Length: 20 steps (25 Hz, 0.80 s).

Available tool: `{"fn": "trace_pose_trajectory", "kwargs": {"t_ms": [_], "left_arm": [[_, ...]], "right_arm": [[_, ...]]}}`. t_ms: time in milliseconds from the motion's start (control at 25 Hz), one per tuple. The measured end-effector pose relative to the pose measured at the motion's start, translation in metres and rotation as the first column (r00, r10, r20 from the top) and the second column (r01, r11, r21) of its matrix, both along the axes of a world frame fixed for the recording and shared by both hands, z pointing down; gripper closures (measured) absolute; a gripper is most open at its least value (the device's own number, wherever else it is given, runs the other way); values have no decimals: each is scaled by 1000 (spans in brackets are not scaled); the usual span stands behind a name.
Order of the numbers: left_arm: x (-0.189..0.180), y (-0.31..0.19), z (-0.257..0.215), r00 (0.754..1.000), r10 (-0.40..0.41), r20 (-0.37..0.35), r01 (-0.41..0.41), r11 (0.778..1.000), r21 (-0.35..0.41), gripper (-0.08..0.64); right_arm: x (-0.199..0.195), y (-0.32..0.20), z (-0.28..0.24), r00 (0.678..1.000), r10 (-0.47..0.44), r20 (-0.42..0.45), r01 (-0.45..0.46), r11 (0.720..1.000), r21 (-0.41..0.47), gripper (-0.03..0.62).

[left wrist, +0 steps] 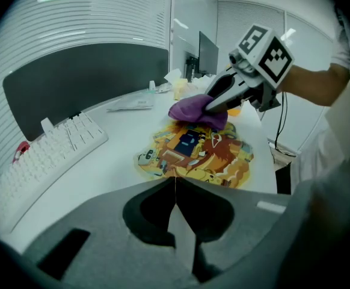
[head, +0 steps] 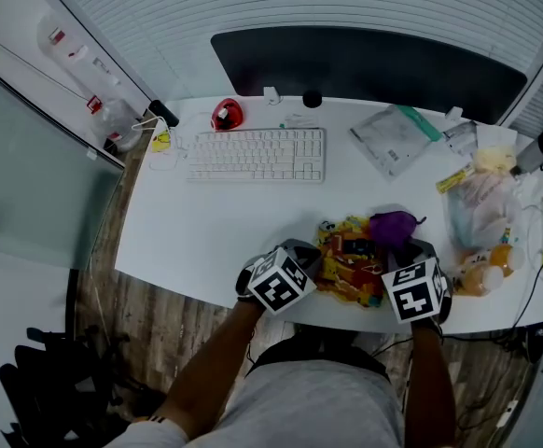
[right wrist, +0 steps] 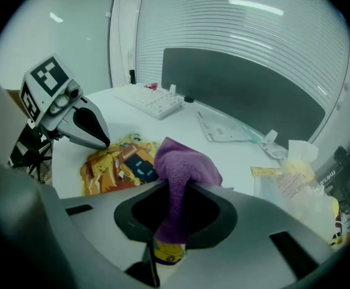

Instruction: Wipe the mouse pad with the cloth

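Note:
A colourful printed mouse pad [head: 346, 261] lies near the white desk's front edge, also seen in the left gripper view [left wrist: 196, 152] and the right gripper view [right wrist: 112, 164]. My right gripper [right wrist: 174, 197] is shut on a purple cloth [right wrist: 181, 164], which bunches up over the pad's far right corner [head: 393, 225]. In the left gripper view the right gripper [left wrist: 210, 107] presses the cloth [left wrist: 193, 110] down onto the pad. My left gripper [left wrist: 175, 182] is shut, its tips resting at the pad's left edge [right wrist: 104, 143], with nothing between them.
A white keyboard [head: 257, 154] lies at the back left with a red object [head: 225, 115] behind it. A plastic packet [head: 393, 138] and crumpled bags [head: 481, 203] crowd the right side. A dark partition [head: 374, 63] backs the desk [head: 215, 231].

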<state>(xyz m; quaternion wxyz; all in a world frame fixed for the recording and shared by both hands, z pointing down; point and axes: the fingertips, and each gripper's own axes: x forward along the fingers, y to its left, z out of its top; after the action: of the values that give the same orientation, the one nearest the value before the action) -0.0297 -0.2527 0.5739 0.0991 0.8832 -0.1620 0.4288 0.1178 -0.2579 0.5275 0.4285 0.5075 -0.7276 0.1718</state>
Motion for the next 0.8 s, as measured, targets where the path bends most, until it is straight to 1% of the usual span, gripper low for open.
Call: {"fn": "trace_pose_trajectory", "kwargs": {"t_ms": [80, 160, 280, 400, 480, 600, 800], "left_arm": [[-5, 3, -4, 1000, 3, 2, -3, 1000, 11, 543], [-10, 8, -6, 1000, 19, 19, -19, 1000, 18, 543], [-15, 13, -3, 999, 38, 39, -38, 999, 15, 543], [-14, 17, 1, 998, 52, 45, -52, 999, 4, 543], [-13, 19, 3, 997, 63, 51, -63, 998, 3, 543], [-13, 20, 5, 996, 70, 57, -70, 998, 3, 543], [-14, 20, 5, 996, 68, 52, -69, 998, -1, 543]], "right_arm": [[-25, 1, -12, 998, -59, 19, 59, 998, 33, 523], [-54, 6, -21, 992, -125, 31, 123, 991, 45, 523], [-97, 12, -21, 976, -214, 42, 212, 976, 38, 523], [-126, 18, -10, 959, -283, 24, 283, 959, 8, 523], [-136, 21, -1, 951, -310, 7, 310, 951, -16, 523], [-138, 25, 13, 946, -325, -18, 323, 945, -52, 523], [-118, 32, 21, 958, -286, -33, 282, 956, -76, 523]]}}
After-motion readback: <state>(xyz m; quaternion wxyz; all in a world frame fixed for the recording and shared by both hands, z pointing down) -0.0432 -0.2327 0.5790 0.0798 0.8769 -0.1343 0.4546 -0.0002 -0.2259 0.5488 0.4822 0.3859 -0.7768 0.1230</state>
